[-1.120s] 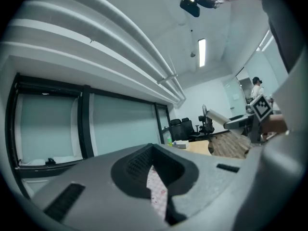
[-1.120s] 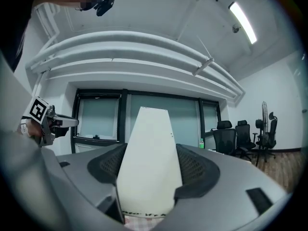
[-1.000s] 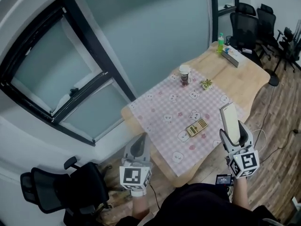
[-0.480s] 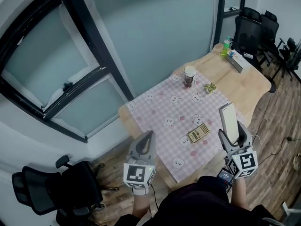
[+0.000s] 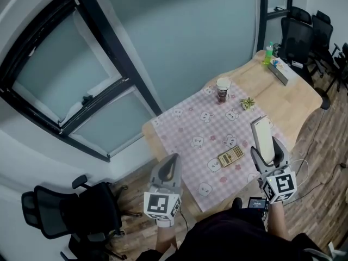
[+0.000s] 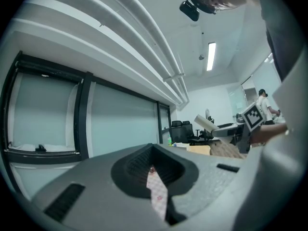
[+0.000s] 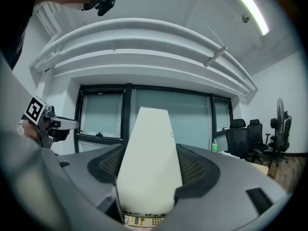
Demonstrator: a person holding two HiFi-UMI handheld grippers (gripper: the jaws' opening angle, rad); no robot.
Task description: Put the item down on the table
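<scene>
In the head view my right gripper (image 5: 265,149) is shut on a tall white box (image 5: 262,135), held upright above the near right edge of the table (image 5: 283,99). The right gripper view shows the same white box (image 7: 149,153) filling the gap between the jaws of the right gripper (image 7: 150,174). My left gripper (image 5: 172,161) hovers just off the table's near left edge with its jaws shut and nothing in them. In the left gripper view only a thin sliver of checked cloth shows between the jaws of the left gripper (image 6: 156,179).
A pink checked cloth (image 5: 196,125) covers the near half of the table. On it lie a calculator (image 5: 230,156), a paper cup (image 5: 223,89) and a small green plant (image 5: 248,103). A green bottle (image 5: 269,52) and a long box (image 5: 283,70) stand at the far end. Office chairs (image 5: 296,37) stand behind.
Only the head view has shifted a little. Both grippers keep their pose, and the white box stays in the right gripper.
</scene>
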